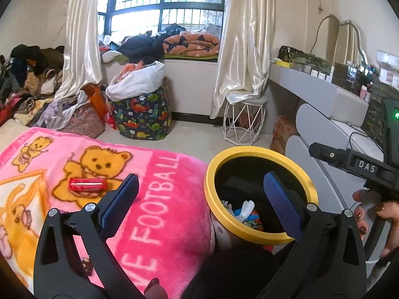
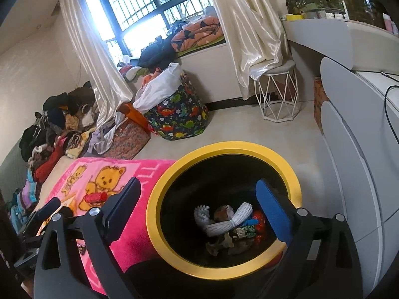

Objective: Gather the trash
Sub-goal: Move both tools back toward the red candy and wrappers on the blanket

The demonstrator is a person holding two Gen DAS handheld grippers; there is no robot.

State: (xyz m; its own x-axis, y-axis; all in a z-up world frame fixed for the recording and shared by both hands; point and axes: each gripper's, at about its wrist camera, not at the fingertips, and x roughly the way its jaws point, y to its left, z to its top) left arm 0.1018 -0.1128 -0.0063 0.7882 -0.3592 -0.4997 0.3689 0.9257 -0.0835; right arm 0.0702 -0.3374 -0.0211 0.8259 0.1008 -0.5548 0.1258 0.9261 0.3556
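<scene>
The pink blanket (image 1: pixel 154 174) fills the area ahead and left of your left gripper (image 1: pixel 202 194). The yellow-rimmed bin (image 1: pixel 259 150) stands just beside the blanket edge, ahead and right of that gripper and directly under your right gripper (image 2: pixel 202 196). Inside the bin lie white foam netting (image 2: pixel 224 221) and other wrappers. One red can (image 1: pixel 87 184) rests on the blanket, ahead and left of the left gripper's left finger, apart from it.

Both grippers are spread wide and carry nothing.

Judged step: between deposits, with the can as the next pickup. Small dark scraps (image 1: pixel 86 265) near the left gripper's base may also be trash; the view is too blurred to confirm.

Next move: advance the left gripper forward-left, straddle the can across its length, then close.
</scene>
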